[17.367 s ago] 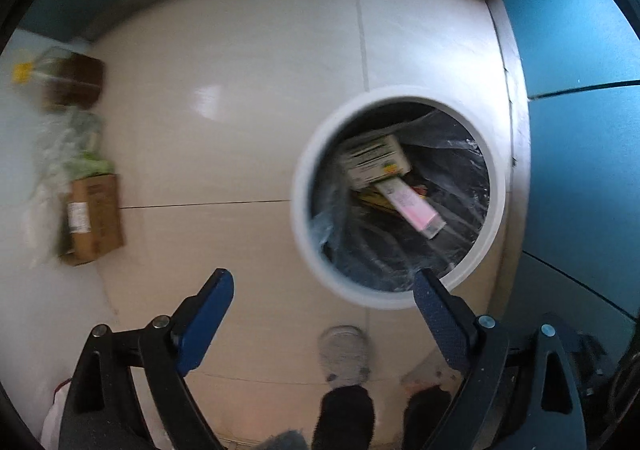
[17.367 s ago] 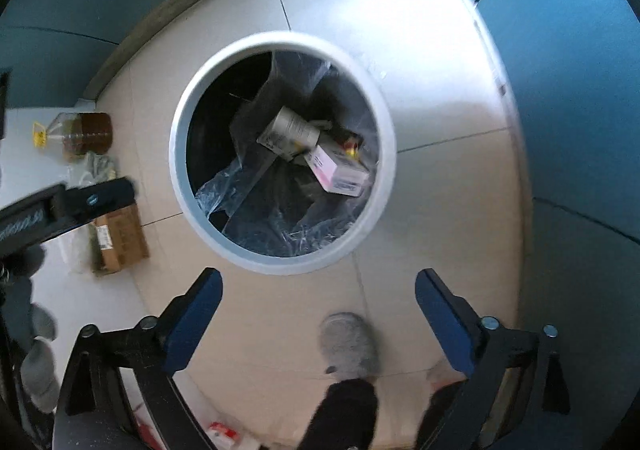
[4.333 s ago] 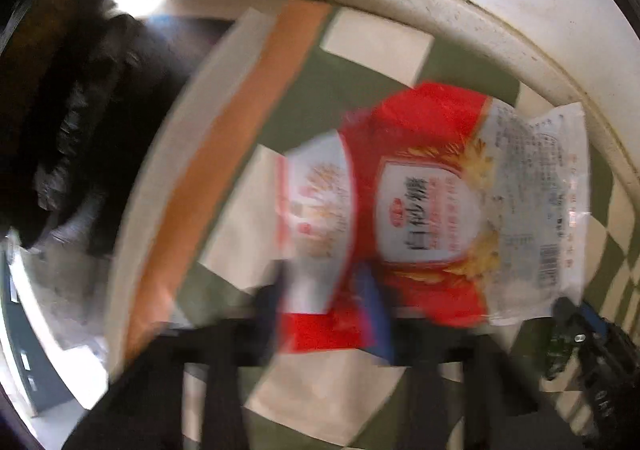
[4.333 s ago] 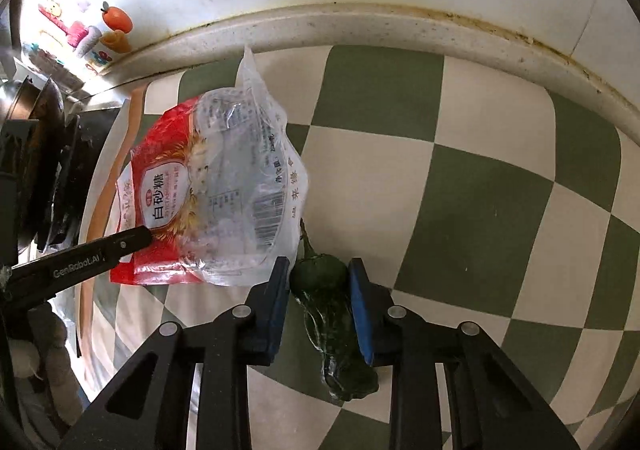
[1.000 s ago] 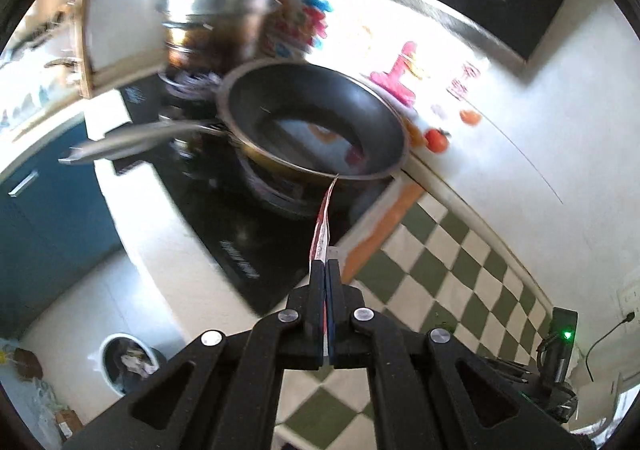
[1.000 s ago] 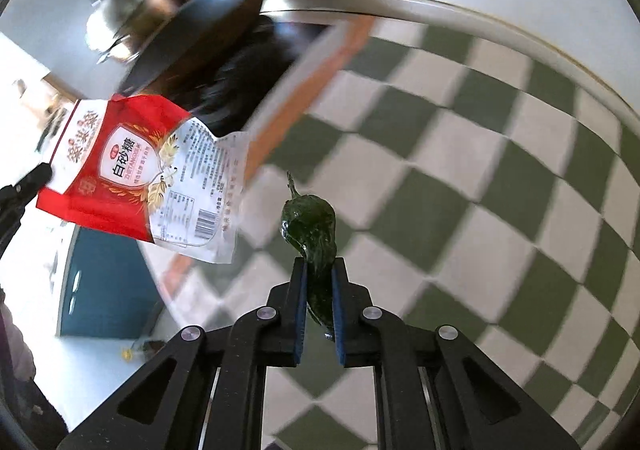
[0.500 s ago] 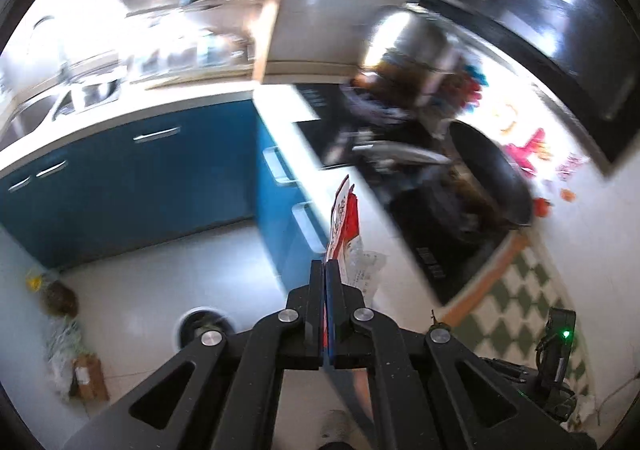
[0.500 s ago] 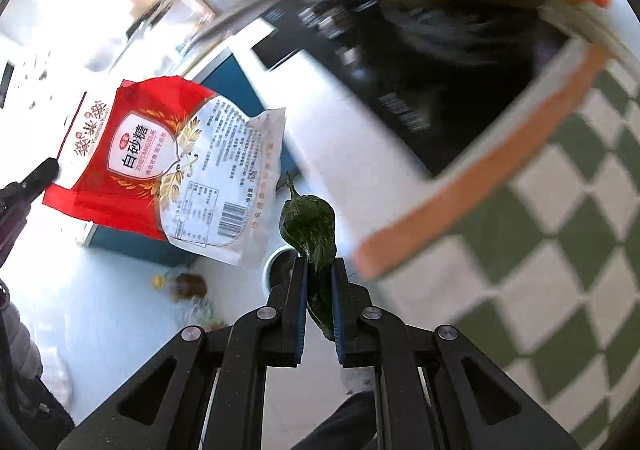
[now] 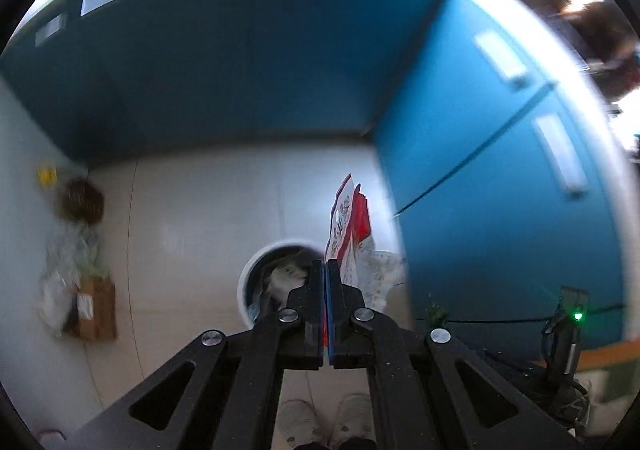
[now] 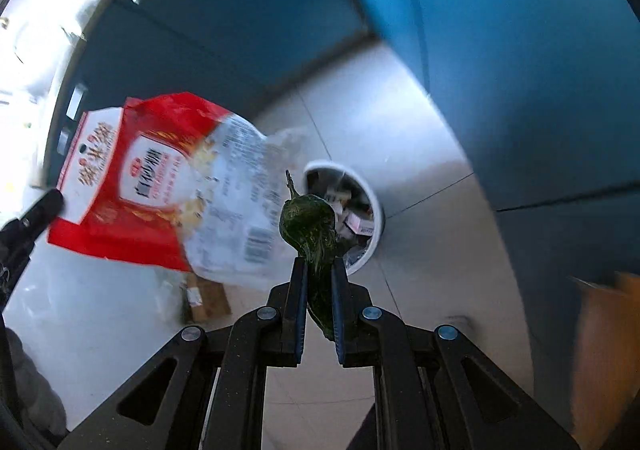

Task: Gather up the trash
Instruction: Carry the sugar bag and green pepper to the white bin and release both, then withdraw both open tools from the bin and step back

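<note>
My left gripper (image 9: 325,266) is shut on a red and white sugar bag (image 9: 352,238), seen edge-on above the white round trash bin (image 9: 256,270) on the floor. The bag also shows flat in the right wrist view (image 10: 168,186), with the left gripper's tip (image 10: 44,206) at its left corner. My right gripper (image 10: 318,270) is shut on a wilted dark green pepper (image 10: 310,230), held high above the floor. The bin (image 10: 374,210) lies just beyond the pepper, with boxes and wrappers inside.
Blue cabinets (image 9: 500,178) stand behind and to the right of the bin. A cardboard box (image 9: 96,308), plastic bags and an oil bottle (image 9: 80,202) sit by the left wall. My shoes (image 9: 328,422) show at the bottom. The floor is pale tile (image 10: 400,130).
Both grippers have swung away from the stove and checked counter toward the floor. The bin is now in front of both, with the bag and pepper still held.
</note>
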A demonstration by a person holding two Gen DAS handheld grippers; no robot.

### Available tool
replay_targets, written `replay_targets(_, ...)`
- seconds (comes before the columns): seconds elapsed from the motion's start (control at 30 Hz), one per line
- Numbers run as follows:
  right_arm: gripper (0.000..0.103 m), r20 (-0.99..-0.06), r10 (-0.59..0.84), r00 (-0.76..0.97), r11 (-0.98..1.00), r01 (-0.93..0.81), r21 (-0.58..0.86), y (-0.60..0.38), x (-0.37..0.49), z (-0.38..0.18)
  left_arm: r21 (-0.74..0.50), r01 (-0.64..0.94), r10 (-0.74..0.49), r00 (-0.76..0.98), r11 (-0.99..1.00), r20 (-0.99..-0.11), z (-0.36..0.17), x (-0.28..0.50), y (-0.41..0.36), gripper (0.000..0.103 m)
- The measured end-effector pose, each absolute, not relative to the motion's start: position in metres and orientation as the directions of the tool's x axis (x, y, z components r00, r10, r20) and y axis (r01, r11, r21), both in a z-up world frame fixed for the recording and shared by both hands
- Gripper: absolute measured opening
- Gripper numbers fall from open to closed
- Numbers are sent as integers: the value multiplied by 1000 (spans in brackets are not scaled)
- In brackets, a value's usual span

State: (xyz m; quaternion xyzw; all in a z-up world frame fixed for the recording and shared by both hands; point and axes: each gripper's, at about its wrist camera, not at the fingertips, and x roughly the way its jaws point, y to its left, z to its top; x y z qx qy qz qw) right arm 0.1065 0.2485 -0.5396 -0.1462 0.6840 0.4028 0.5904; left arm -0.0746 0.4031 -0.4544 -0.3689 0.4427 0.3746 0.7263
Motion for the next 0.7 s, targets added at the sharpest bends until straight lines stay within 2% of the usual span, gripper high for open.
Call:
replay_targets(0.17, 11, -929, 205, -309, 589, -718, 370, 297, 87, -687, -222, -911, 126, 280, 348, -952, -607, -95, 429, 0)
replay_targets(0.23, 11, -924, 173, -340, 563, -736, 376, 310, 76, -732, -228, -918, 87, 269, 325, -959, -651, -101, 433, 0)
replay_targets(0.33, 12, -931, 122, -344, 519, -778, 355, 323, 66, -787, -242, -923, 21, 260, 300, -965, -709, -107, 436, 0)
replay_targets(0.43, 14, -941, 68, -332, 516, -795, 318, 324, 60, -822, -240, -928, -17, 246, 286, -969, -736, -106, 438, 0)
replay_targets(0.5, 22, -945, 39, -326, 522, -800, 297, 325, 59, -832, -228, -934, -8, 235, 275, -972, -737, -108, 437, 3)
replay_targets(0.53, 38, -945, 34, -324, 529, -797, 292, 325, 60, -835, -214, -939, 2, 222, 269, -975, -736, -106, 436, 3)
replay_targets(0.57, 59, -951, 39, -307, 531, -800, 280, 323, 63, -832, -202, -943, 12, 213, 265, -977, -734, -109, 437, 4)
replay_targets(0.63, 71, -953, 61, -296, 517, -807, 284, 316, 64, -818, -169, -946, 57, 192, 276, -980, -724, -109, 434, 7)
replay_targets(0.67, 72, -956, 63, -286, 507, -816, 278, 316, 65, -814, -150, -947, 84, 180, 284, -980, -720, -111, 432, 14)
replay_targets(0.7, 75, -963, 61, -263, 493, -831, 258, 316, 65, -808, -127, -948, 114, 167, 293, -979, -714, -111, 429, 32)
